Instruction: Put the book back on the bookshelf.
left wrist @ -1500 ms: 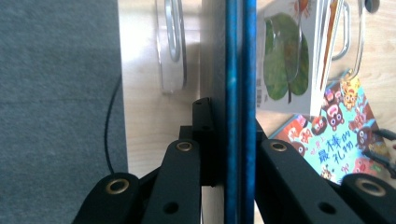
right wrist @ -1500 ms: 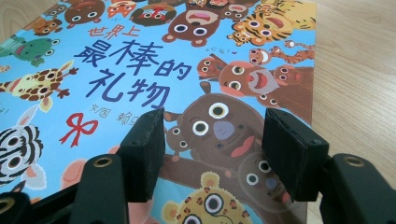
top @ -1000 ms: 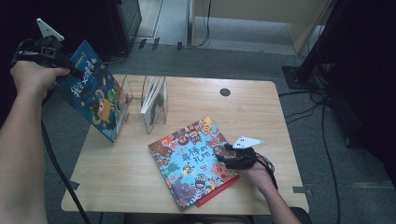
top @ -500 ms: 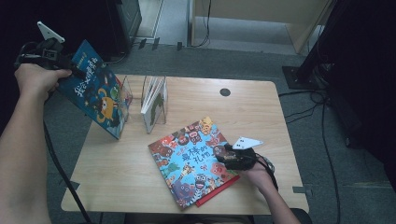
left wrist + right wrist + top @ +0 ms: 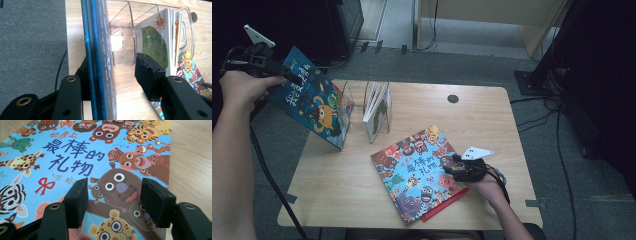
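blue picture book [image 5: 314, 102] stands tilted at the upper left of the high view, its lower edge in the outer slot of the clear acrylic book rack [image 5: 346, 107] at the table's [image 5: 352, 190] left end, its top corner leaning out toward the left gripper [image 5: 274, 75]. a second ago the jaws were pinched tight on that corner; they have just been opening. in the left gripper view the book's edge [image 5: 93, 62] stands between the jaws close against one pad, with a broad gap to the other, so the grip looks released. that suggests the shelving of this book is essentially done and it now rests on the rack, though its lean means it could slide. the left forearm reaches up the left edge of the frame, hand raised level with the book's top. a thin white book [image 5: 377, 107] already stands in the next slot. low and right of centre, the right gripper [image 5: 452, 165] hovers with jaws wide over the animal-cover book [image 5: 419, 172] lying flat on the table, hand low and unmoved, gripping nothing.
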Demonstrator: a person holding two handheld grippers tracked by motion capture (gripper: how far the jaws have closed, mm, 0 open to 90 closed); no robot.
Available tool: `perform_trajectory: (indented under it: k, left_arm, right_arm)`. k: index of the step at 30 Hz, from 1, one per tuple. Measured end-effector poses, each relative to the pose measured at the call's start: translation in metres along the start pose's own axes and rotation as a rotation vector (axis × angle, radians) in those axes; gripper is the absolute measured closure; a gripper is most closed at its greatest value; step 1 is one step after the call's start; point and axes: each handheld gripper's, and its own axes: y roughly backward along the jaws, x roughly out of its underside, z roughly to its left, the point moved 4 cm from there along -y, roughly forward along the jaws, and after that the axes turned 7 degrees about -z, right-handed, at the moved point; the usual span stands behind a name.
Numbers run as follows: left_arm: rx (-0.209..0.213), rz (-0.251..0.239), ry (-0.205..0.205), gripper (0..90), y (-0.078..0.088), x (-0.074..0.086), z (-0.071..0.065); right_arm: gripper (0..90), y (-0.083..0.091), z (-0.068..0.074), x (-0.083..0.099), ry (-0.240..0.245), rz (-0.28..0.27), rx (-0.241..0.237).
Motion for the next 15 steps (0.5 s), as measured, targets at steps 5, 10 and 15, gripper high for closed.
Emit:
perform_trajectory:
  k: [5, 10, 15]
  left_arm:
    - [0.017, -0.011, -0.008, 50.3, 0.002, 0.001, 0.0]
    - [0.037, -0.024, -0.002, 48.3, 0.009, 0.002, 0.001]
    - [0.031, -0.031, 0.001, 47.5, 0.025, 0.007, 0.003]
  right_arm:
    - [39.5, 0.0, 0.0, 0.0, -0.002, 0.003, -0.001]
    - [39.5, 0.001, -0.002, 0.0, -0.008, 0.003, -0.001]
    - [39.5, 0.002, -0.002, 0.0, -0.012, 0.003, 0.001]
